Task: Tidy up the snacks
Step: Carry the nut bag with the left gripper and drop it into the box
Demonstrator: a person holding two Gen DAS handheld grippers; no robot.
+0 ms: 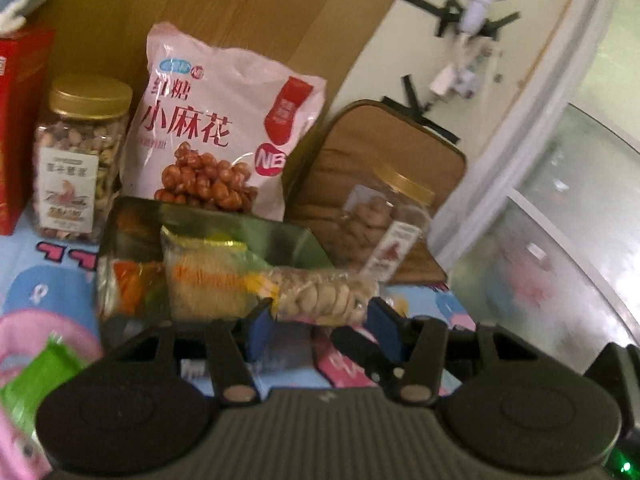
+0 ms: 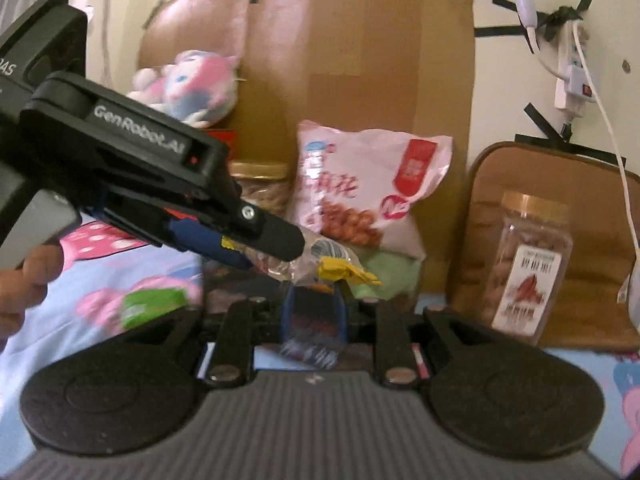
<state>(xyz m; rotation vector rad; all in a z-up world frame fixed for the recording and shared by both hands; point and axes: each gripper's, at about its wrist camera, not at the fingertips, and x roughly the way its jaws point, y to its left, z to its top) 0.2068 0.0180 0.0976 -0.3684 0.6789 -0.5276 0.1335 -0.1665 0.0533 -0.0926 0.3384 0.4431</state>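
Together the left tool (image 1: 322,318) and right tool (image 2: 314,312) clamp one clear snack bag (image 1: 320,292) (contents blurred, seemingly biscuits) before a pink pouch (image 1: 216,120).

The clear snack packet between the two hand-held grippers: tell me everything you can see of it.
The clear snack packet is a crinkly see-through wrapper holding pale, biscuit-like pieces, with a yellow tag at its end. It lies roughly level, lifted above the cartoon-print cloth. The left hand-held gripper clamps its middle between blue pads; the right hand-held gripper pinches its yellow end. It is blurred.
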